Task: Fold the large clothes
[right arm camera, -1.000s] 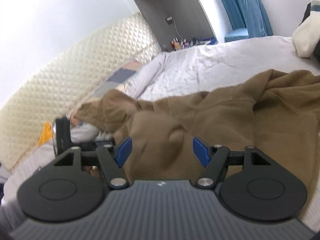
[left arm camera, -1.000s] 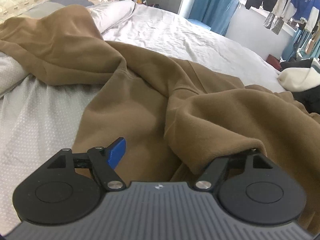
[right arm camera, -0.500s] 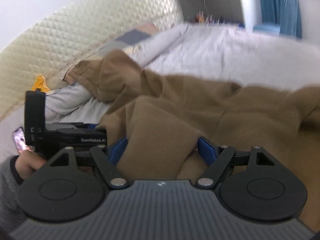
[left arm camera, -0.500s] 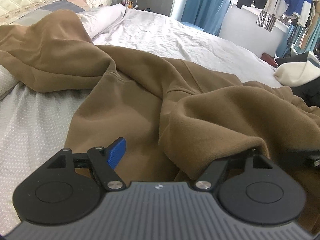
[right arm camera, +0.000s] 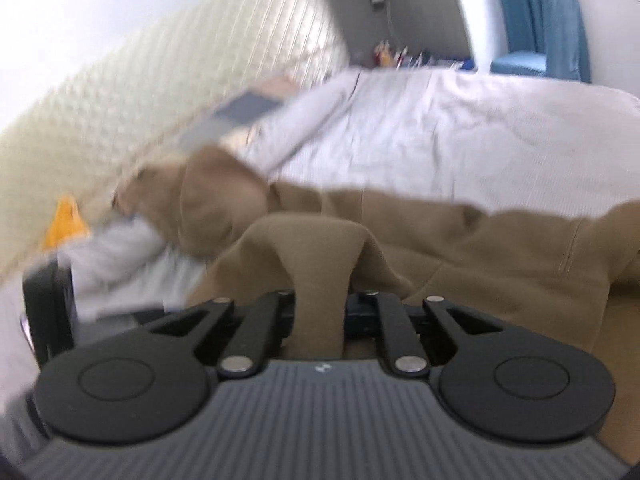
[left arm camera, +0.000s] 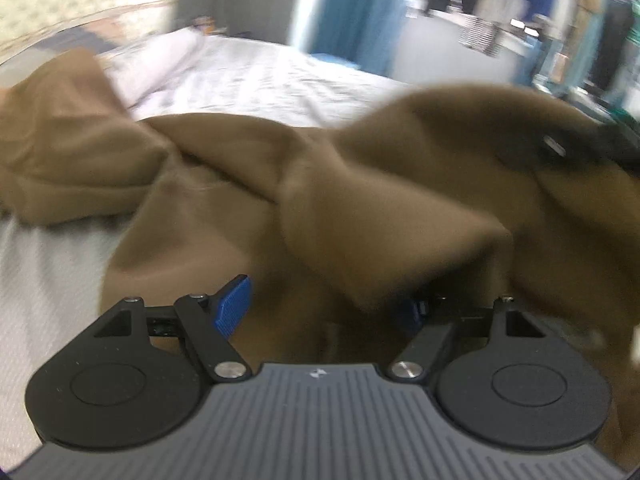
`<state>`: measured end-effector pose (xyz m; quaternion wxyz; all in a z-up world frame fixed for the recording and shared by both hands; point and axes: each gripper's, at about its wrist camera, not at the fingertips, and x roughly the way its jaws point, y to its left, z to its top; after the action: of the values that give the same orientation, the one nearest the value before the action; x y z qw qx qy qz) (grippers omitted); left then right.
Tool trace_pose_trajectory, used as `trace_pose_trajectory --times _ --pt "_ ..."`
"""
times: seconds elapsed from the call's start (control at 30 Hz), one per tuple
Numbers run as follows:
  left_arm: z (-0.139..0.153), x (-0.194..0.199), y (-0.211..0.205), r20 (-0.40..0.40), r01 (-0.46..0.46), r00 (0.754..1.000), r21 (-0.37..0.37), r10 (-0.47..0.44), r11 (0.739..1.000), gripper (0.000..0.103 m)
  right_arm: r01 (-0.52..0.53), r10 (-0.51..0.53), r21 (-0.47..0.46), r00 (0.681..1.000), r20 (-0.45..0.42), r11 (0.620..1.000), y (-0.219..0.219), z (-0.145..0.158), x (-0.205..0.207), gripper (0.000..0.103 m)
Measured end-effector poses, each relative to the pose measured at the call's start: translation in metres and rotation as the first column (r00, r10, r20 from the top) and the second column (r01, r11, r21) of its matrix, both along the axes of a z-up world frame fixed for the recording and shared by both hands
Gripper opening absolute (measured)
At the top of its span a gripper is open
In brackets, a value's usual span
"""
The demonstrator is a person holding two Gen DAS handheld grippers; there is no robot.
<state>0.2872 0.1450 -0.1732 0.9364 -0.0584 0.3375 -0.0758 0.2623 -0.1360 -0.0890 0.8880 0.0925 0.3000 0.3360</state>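
The bed (right arm camera: pixel 460 128) carries the whole job: its pale sheet lies under a brown garment (left arm camera: pixel 248 184) that is spread crumpled across the near half, one end trailing up toward the pillow (right arm camera: pixel 256 108) by the quilted headboard (right arm camera: pixel 168 80). I judge the folding barely begun. No flat panel, no squared edge and no finished fold shows in either view; the cloth is bunched in ridges, and smoothing, aligning and every fold proper remain to be done.

My right gripper (right arm camera: pixel 318 312) is clamped on a pinch of the brown garment, which rises between the closed fingers as a narrow neck and fans out above them. My left gripper (left arm camera: pixel 324 308) stands with its fingers spread wide; a flap of the garment drapes over the right-hand finger and hides most of its blue pad, but nothing is pinched.

The left wrist view alone shows the raised hump of cloth at the right, with a dark shape on it that I take for the other gripper, though blur prevents certainty. It also shows hanging clothes (left arm camera: pixel 520 12) in the background. The right wrist view alone shows the grip itself, the garment's far end at the pillow, and an orange object (right arm camera: pixel 64 224) by the headboard. Both views are motion-blurred.
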Motion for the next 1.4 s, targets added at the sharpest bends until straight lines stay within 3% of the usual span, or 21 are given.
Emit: trace_pose_trajectory --times 0.13,0.3,0.4,0.5,0.57,0.6,0.83,0.93,1.0,1.07,1.2,1.4 --pt "0.006 -0.021 -0.009 0.047 0.060 0.997 0.038 -0.061 0.998 0.078 0.052 -0.052 0.051 0.999 -0.005 0.997 -0.009 0.004 0.011 0.013" --pt "0.019 -0.048 0.013 0.090 -0.052 0.994 -0.067 0.058 0.996 0.078 0.010 -0.008 0.027 0.998 -0.062 1.000 0.002 -0.015 0.004 0.015" --pt "0.034 -0.066 0.036 0.137 -0.144 0.975 -0.215 0.175 0.966 0.078 -0.014 0.013 -0.019 0.997 -0.073 1.000 0.014 -0.026 -0.009 0.027" --pt "0.047 -0.079 0.038 0.159 -0.178 0.960 -0.283 0.230 0.942 0.078 -0.022 0.022 0.003 0.997 -0.069 1.000 0.010 -0.023 -0.023 0.043" --pt "0.055 -0.079 0.031 0.155 -0.186 0.959 -0.285 0.237 0.940 0.078 -0.020 0.024 0.057 0.997 -0.074 0.998 -0.001 -0.018 -0.033 0.076" --pt "0.060 -0.078 0.023 0.151 -0.188 0.960 -0.284 0.237 0.940 0.077 -0.020 0.026 0.082 0.997 -0.070 0.996 -0.006 -0.013 -0.040 0.080" --pt "0.102 -0.064 -0.035 0.229 -0.008 0.970 -0.315 0.085 0.949 0.077 0.092 -0.090 0.107 0.996 -0.020 0.990 -0.047 -0.003 -0.084 0.076" --pt "0.101 -0.038 -0.064 0.193 0.023 0.981 -0.278 0.032 0.960 0.060 0.164 -0.156 0.159 0.986 -0.061 0.974 -0.067 -0.007 -0.088 0.061" --pt "0.091 -0.020 -0.075 0.154 0.017 0.988 -0.259 0.024 0.966 0.042 0.195 -0.187 0.146 0.980 -0.064 0.970 -0.073 -0.011 -0.087 0.060" --pt "0.075 -0.002 -0.078 0.112 0.021 0.994 -0.245 0.007 0.969 0.031 0.210 -0.207 0.087 0.977 -0.042 0.974 -0.070 -0.016 -0.083 0.060" --pt "0.036 0.022 -0.067 -0.013 -0.025 1.000 -0.267 0.022 0.963 0.026 0.212 -0.212 -0.002 0.976 -0.052 0.977 -0.058 -0.035 -0.073 0.060" --pt "-0.011 0.032 -0.048 -0.152 -0.084 0.987 -0.208 0.053 0.974 0.024 0.162 -0.169 -0.136 0.985 -0.043 0.977 -0.033 -0.059 -0.058 0.058"
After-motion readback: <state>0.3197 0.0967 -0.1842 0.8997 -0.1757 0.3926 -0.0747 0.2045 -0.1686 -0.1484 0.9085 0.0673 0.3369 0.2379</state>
